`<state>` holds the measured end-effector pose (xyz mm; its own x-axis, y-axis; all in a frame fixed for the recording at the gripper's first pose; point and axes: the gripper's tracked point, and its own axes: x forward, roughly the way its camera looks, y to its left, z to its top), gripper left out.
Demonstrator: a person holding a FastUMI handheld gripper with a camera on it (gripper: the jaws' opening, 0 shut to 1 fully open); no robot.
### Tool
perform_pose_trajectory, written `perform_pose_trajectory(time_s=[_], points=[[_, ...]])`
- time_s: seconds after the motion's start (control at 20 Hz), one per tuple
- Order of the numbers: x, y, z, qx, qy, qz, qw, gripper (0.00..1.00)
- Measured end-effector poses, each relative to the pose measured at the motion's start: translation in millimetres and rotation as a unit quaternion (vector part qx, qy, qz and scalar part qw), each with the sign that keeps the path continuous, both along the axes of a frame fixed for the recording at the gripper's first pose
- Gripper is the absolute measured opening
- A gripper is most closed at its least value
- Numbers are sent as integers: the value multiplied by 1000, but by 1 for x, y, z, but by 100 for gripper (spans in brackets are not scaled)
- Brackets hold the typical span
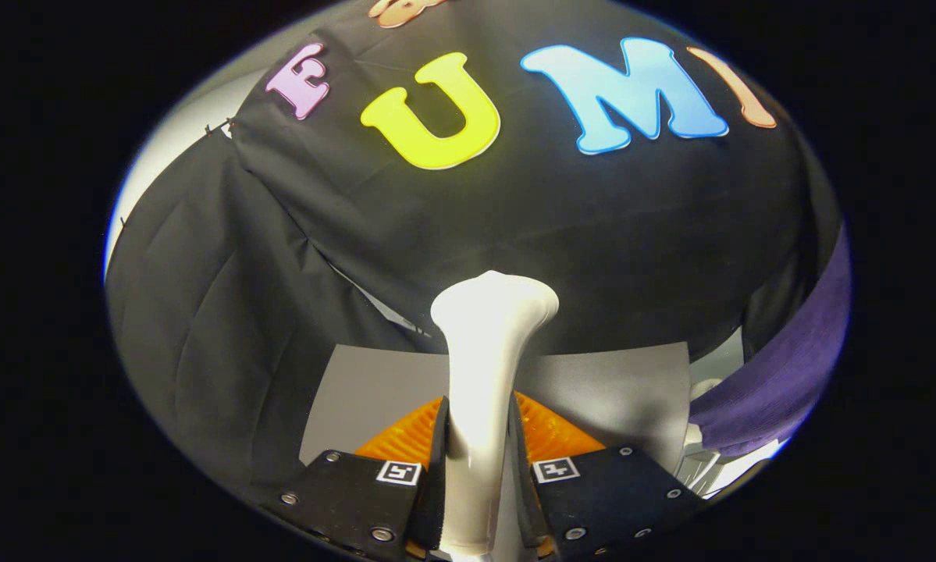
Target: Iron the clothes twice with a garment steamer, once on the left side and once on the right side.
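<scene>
Between the fingers of the gripper (479,437) stands the smooth white plastic garment steamer (483,367), clamped by its handle on both sides, head flaring ahead. Off to the right hangs the purple cloth garment (788,375), apart from the head, so I judge ironing not yet begun. Beyond the fingers lies a grey flat tabletop (616,390), backed by black cloth wall (218,328).

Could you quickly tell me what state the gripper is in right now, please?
Gripper: closed on the steamer, both fingers pressing its white handle, head pointing ahead.
</scene>
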<state>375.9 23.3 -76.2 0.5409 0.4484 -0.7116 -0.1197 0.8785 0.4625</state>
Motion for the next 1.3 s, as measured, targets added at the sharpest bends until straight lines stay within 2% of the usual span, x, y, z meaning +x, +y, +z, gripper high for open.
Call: perform_pose_trajectory(time_s=[0.1, 0.55, 1.15, 1.3], points=[[-12, -6, 13, -8, -26, 3, 1000, 38], [-114, -36, 64, -20, -105, -4, 994, 37], [-266, -70, 70, -25, -154, -19, 988, 37], [-290, -78, 70, -29, -161, -26, 986, 37]])
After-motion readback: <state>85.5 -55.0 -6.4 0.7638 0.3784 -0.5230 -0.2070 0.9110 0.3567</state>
